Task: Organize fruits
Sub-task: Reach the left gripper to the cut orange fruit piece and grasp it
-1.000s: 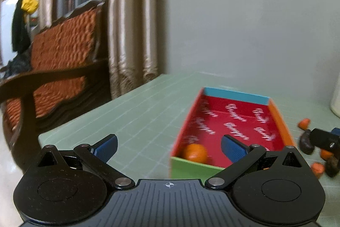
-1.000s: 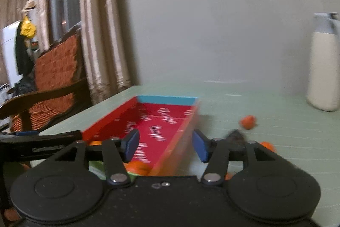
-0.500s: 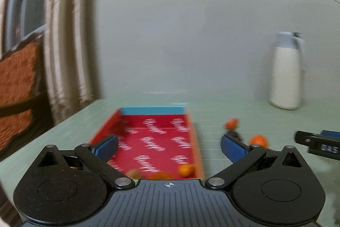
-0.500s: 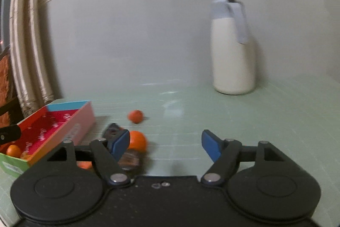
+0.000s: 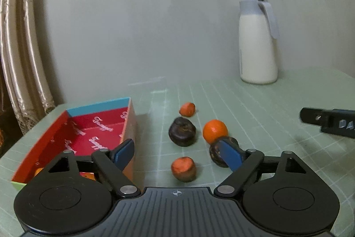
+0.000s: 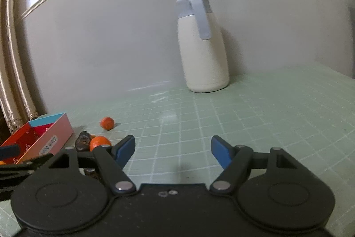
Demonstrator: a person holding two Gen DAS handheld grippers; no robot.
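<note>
Left wrist view: left gripper (image 5: 177, 153) closing, touching nothing yet, reddish fruit (image 5: 183, 168) between the fingers. Near the table's (image 5: 255, 117) left edge, round orange (image 5: 215, 130), wrinkled dark fruits (image 5: 182, 131) beside red box (image 5: 66, 126). Right gripper (image 6: 173, 150) released, empty.

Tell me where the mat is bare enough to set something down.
Bare mat runs from the white jug toward the right gripper, whose open jaws hold nothing. Crowded beside the red box: the orange, dark fruits and reddish pieces cluster before the closing, empty left gripper.
</note>
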